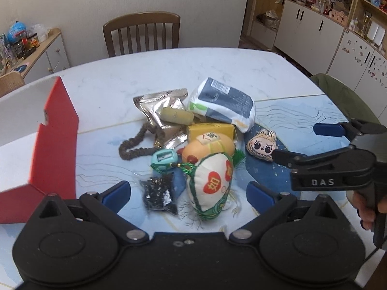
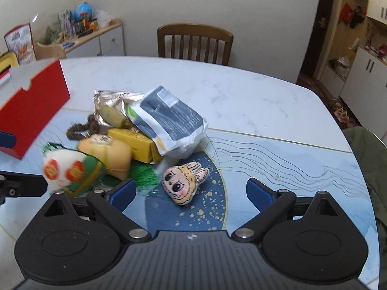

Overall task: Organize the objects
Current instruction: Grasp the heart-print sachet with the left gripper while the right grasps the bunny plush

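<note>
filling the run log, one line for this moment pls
left gripper: open, empty | right gripper: open, empty | red box: open | pile on table: untouched

Chair [image 1: 141,33] behind table [image 1: 150,72]; cabinets [image 1: 312,24] right.

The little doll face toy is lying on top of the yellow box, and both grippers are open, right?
Not quite. The doll face toy lies by itself on the blue part of the table, apart from the yellow box; the right wrist view shows this. Both the left gripper and right gripper are open.
</note>
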`<state>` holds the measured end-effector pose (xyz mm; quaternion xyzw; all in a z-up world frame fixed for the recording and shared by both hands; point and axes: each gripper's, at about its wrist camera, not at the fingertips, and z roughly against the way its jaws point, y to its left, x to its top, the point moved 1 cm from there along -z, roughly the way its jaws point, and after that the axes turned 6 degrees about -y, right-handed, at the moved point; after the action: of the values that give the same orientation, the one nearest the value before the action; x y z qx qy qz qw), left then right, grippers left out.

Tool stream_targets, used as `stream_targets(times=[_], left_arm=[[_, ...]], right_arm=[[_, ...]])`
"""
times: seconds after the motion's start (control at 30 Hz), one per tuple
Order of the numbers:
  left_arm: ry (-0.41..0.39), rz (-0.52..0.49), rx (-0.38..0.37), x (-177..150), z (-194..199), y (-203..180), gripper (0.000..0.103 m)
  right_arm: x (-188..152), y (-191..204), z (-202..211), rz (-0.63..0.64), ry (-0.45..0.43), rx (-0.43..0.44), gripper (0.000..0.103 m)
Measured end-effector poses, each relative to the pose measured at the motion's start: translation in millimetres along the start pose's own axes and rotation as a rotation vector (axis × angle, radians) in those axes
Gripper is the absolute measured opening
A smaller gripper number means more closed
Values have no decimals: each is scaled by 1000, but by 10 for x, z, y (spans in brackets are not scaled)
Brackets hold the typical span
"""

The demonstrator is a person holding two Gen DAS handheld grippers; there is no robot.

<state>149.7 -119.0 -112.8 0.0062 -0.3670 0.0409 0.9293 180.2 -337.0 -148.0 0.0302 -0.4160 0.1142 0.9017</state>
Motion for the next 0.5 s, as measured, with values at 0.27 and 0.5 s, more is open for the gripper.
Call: stream_targets(times=[0.27, 0.5], left_arm=[[27, 31, 32, -21, -218, -99, 88], [44, 61, 52, -13, -314, -156, 72]], right_arm=[[-52, -74, -313, 25, 33, 58, 80], [-87, -67, -473, 34, 57, 106, 63]])
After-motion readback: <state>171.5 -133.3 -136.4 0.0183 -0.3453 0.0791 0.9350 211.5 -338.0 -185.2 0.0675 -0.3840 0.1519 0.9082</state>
